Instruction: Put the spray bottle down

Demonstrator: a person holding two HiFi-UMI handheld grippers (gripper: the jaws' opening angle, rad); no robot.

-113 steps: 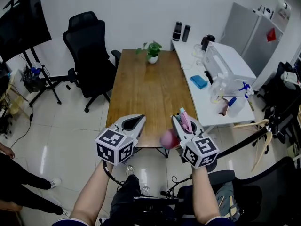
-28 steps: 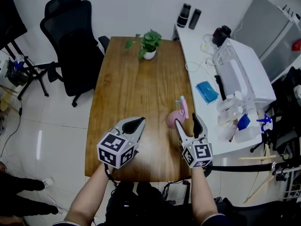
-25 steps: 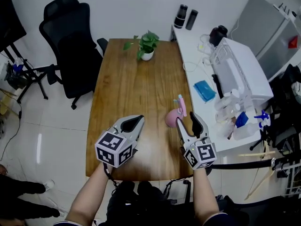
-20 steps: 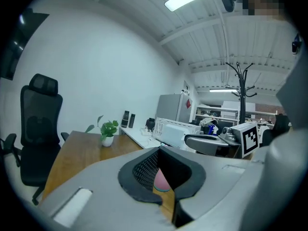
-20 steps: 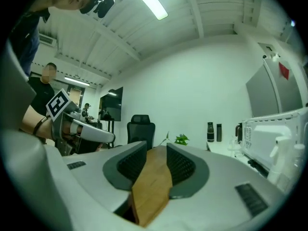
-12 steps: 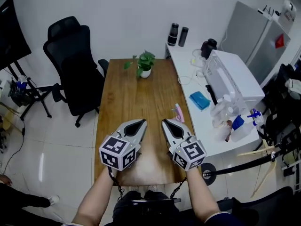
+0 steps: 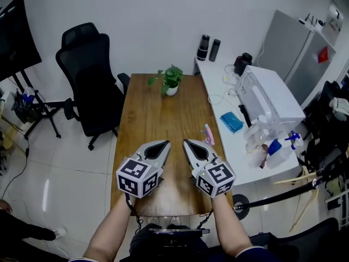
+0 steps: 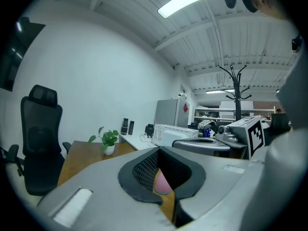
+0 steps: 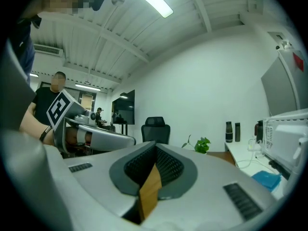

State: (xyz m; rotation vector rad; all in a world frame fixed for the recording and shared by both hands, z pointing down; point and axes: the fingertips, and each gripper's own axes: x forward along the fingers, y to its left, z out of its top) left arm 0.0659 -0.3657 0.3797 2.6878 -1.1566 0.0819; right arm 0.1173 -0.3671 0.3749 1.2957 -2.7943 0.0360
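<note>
Head view: the pink spray bottle (image 7: 207,135) rests free on the wooden table (image 7: 147,108), near the table's right edge. The right gripper (image 7: 186,143) has just been closing its jaws, which now meet on nothing. The left gripper (image 7: 165,143) is closed and empty too.

The left hand-held gripper (image 7: 165,143) and right hand-held gripper (image 7: 186,142) are grey, black-padded, each backed by a white black-marked cube (image 7: 137,177).

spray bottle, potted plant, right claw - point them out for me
spray bottle (image 7: 207,135): head view, on its pink top.
potted plant (image 7: 172,76): head view, on the green leaves.
right claw (image 7: 186,143): head view, at its closed tips.
</note>
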